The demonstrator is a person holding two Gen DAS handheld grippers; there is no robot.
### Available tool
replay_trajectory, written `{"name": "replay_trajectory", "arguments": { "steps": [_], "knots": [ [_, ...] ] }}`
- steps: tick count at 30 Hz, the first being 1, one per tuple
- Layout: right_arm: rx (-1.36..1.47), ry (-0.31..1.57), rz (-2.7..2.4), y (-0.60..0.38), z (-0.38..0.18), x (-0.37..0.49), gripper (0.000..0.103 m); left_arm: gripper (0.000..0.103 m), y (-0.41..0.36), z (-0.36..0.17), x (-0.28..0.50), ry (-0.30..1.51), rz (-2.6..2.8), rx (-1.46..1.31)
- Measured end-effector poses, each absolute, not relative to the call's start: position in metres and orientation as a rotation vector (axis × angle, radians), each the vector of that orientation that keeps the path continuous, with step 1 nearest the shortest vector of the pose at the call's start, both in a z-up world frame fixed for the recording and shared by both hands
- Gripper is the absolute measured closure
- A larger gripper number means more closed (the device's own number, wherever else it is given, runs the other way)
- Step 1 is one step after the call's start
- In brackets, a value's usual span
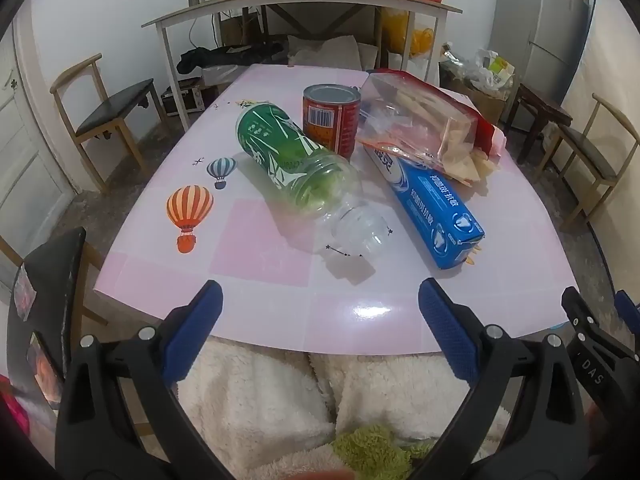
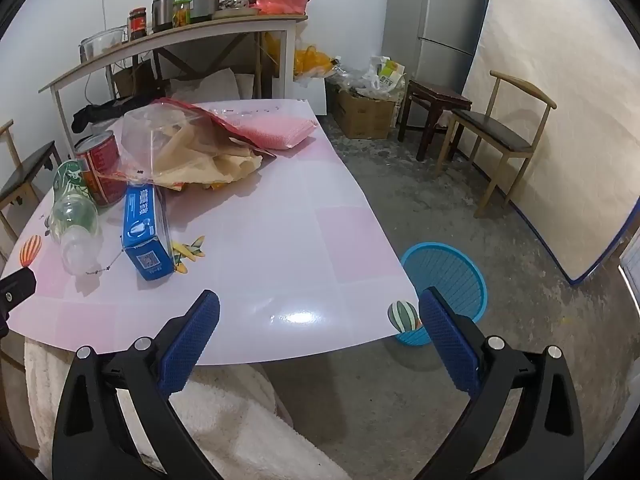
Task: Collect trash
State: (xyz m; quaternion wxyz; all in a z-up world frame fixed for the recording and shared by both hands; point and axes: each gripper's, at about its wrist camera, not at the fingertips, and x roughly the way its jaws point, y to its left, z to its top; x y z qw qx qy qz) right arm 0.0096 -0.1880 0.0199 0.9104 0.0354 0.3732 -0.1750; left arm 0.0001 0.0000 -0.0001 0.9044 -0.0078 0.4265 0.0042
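On the pink table [image 1: 256, 248] lie a clear bottle with a green label [image 1: 298, 168], a red tin can [image 1: 331, 118] standing upright, a blue toothpaste box [image 1: 430, 210] and a clear snack bag with red edge [image 1: 424, 124]. My left gripper [image 1: 320, 312] is open and empty at the table's near edge, short of the bottle. My right gripper [image 2: 320, 320] is open and empty over the near edge; the box [image 2: 144, 228], bottle [image 2: 74, 216], can [image 2: 102, 168] and bag [image 2: 188, 144] lie to its far left. A blue basket [image 2: 448, 280] stands on the floor right of the table.
Wooden chairs stand left [image 1: 108, 108] and right [image 2: 500, 136] of the table. A shelf table [image 1: 300, 4] with jars and a red plastic bag stands behind. A fridge [image 2: 444, 20] and a cardboard box [image 2: 364, 114] are at the back right. White fleece [image 1: 260, 400] lies below the grippers.
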Motion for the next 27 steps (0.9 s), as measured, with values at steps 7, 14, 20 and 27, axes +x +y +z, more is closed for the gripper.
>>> {"name": "replay_trajectory", "arguments": {
  "steps": [7,14,20,27],
  "knots": [
    [0.083,0.771,-0.363,-0.191,0.024,0.009,0.006,0.009,0.000,-0.003,0.001,0.880,0.012,-0.004],
    [0.091,0.770,-0.362,-0.196,0.027,0.007,0.006,0.009,0.007,-0.003,0.001,0.884,0.004,-0.014],
    [0.099,0.769,-0.366,-0.195,0.020,0.008,0.006,0.009,-0.005,-0.003,0.002,0.895,0.007,0.005],
    [0.095,0.764,-0.364,-0.194,0.021,0.008,0.006,0.009,-0.004,-0.004,0.003,0.894,0.007,0.002]
  ]
}}
